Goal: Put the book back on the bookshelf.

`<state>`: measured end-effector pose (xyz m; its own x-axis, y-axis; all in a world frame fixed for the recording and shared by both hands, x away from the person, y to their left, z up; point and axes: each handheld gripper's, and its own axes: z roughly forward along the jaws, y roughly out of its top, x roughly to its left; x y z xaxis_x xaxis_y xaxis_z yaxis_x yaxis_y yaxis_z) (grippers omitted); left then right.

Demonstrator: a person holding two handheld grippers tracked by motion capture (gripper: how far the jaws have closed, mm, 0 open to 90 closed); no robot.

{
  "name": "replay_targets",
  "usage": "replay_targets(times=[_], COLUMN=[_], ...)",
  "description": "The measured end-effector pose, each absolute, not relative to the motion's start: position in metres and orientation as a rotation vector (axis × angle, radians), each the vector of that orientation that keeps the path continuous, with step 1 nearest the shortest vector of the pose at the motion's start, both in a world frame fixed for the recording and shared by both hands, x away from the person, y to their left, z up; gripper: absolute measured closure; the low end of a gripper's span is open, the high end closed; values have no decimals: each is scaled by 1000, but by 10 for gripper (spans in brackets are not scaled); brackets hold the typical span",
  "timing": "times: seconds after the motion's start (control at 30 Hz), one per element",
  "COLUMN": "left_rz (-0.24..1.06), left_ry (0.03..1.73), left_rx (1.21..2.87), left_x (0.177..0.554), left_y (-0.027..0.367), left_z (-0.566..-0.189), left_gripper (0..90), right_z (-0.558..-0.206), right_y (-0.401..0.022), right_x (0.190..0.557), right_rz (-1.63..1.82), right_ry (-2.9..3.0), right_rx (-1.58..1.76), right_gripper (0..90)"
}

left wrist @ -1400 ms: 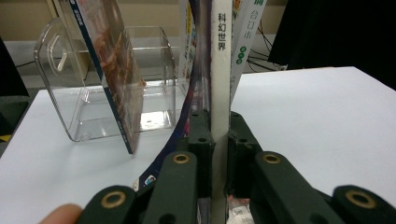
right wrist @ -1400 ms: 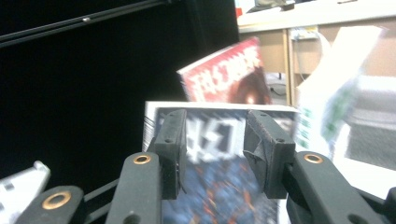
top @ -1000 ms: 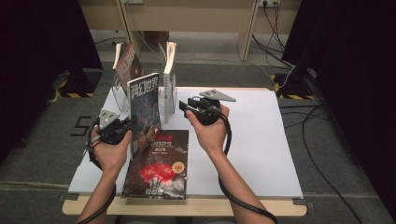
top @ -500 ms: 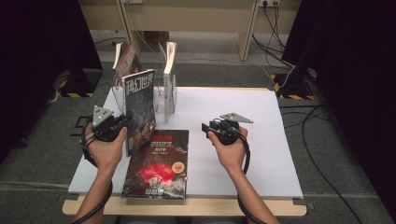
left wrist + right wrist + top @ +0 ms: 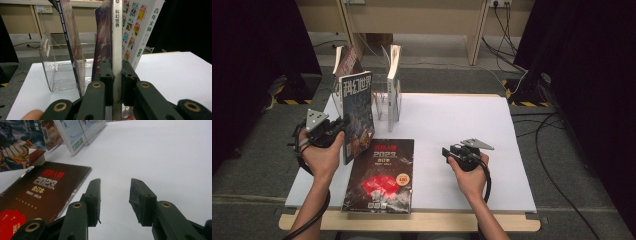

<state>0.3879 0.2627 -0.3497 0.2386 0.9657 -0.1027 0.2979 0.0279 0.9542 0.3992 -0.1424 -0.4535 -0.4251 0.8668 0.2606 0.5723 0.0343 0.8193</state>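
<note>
My left gripper [image 5: 333,131] is shut on the lower edge of an upright science-fiction magazine [image 5: 357,114], which stands on the white table just left of the clear rack. In the left gripper view both jaws press on its white spine [image 5: 116,37], the gripper [image 5: 116,75] pointing at the rack. A dark magazine [image 5: 383,175] with "2023" on its cover lies flat near the front edge. My right gripper [image 5: 451,152] hovers low over bare table to the right of it, open. In the right gripper view nothing sits between the jaws of this gripper [image 5: 114,197], and the dark magazine [image 5: 42,190] lies to their left.
A clear acrylic rack [image 5: 384,102] stands at the back left of the white table [image 5: 472,125], with one magazine [image 5: 345,62] leaning at its left and a thick volume [image 5: 394,67] upright at its right. Cables run over the floor on the right.
My right gripper has come away from the upright magazine and dropped down and to the right, close to the table. The left gripper and its magazine have stayed put.
</note>
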Motion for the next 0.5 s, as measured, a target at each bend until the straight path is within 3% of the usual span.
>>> replay_targets(times=[0.5], left_rz=[775], left_ry=[1244], left_rx=[1458], left_x=[398], left_y=[269], left_z=[-349], left_gripper=[827], right_z=[-466], right_y=[-149], right_x=[395], right_rz=[1299], right_ry=[2018], right_rx=[1499], right_gripper=[616])
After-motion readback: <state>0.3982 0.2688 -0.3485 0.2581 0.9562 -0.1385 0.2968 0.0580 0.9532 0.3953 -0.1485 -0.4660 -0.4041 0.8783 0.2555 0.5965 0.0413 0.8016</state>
